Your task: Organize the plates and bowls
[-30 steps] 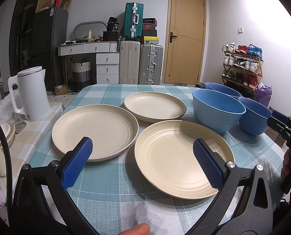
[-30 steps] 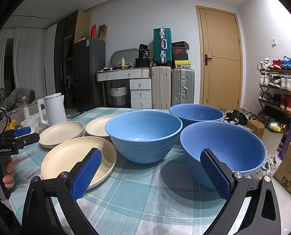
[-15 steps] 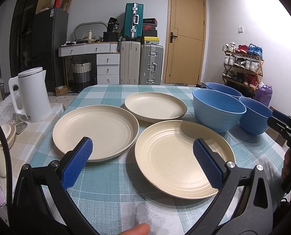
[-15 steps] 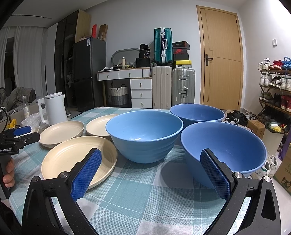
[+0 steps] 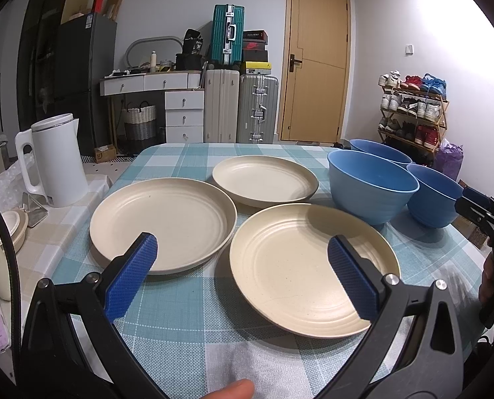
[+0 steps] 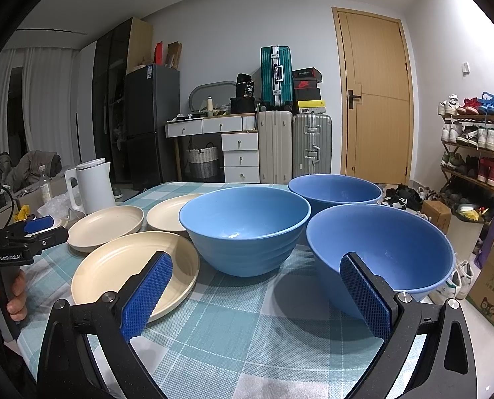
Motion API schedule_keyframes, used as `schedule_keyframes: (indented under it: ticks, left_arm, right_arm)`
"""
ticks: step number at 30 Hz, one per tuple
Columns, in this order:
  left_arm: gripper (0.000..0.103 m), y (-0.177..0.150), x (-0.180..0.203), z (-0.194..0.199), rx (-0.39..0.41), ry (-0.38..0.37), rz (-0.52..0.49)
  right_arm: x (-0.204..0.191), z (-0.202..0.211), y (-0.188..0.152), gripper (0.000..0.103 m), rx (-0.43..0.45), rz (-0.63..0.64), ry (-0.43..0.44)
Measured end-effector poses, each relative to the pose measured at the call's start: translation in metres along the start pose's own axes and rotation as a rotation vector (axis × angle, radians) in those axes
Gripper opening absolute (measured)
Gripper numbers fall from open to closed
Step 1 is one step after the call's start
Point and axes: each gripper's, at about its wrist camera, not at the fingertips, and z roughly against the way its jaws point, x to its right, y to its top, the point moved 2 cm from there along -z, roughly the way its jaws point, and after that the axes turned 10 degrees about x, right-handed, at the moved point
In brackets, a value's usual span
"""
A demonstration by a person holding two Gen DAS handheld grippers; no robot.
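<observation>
Plates and bowls all sit loose on the checked tabletop [image 5: 187, 326], nothing stacked yet. Nearest the left hand-held gripper [image 5: 243, 279], whose blue pads stand wide apart and hold nothing, is the near cream plate [image 5: 313, 266]; just beside it to the left lies a second cream plate [image 5: 163, 222], their rims almost touching, and behind them a third cream plate [image 5: 265, 179]. The right hand-held gripper [image 6: 256, 292] is likewise spread and empty, with the nearest blue bowl [image 6: 379, 256] just past its right pad, the middle blue bowl [image 6: 245, 229] beyond, and the far blue bowl [image 6: 335, 191] behind both. The step in hand looks like a first pick. To do it well, I would bring each gripper in low at a near rim, one pad over and one under the lip, close firmly, lift level, and nest like into like. A white kettle [image 5: 54, 159] stands off to the left, well clear
</observation>
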Motion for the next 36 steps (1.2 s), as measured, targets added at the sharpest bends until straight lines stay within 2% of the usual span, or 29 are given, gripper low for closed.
schedule_keyframes:
  ticks: [29, 36]
  left_arm:
    - [0.103, -0.005, -0.005, -0.003, -0.009, 0.006, 0.008]
    - [0.103, -0.005, -0.006, -0.006, -0.027, 0.024, 0.018]
  right_arm:
    - [0.007, -0.004, 0.001, 0.103, -0.013, -0.007, -0.005]
    - [0.012, -0.009, 0.000, 0.103, -0.043, -0.023, -0.027]
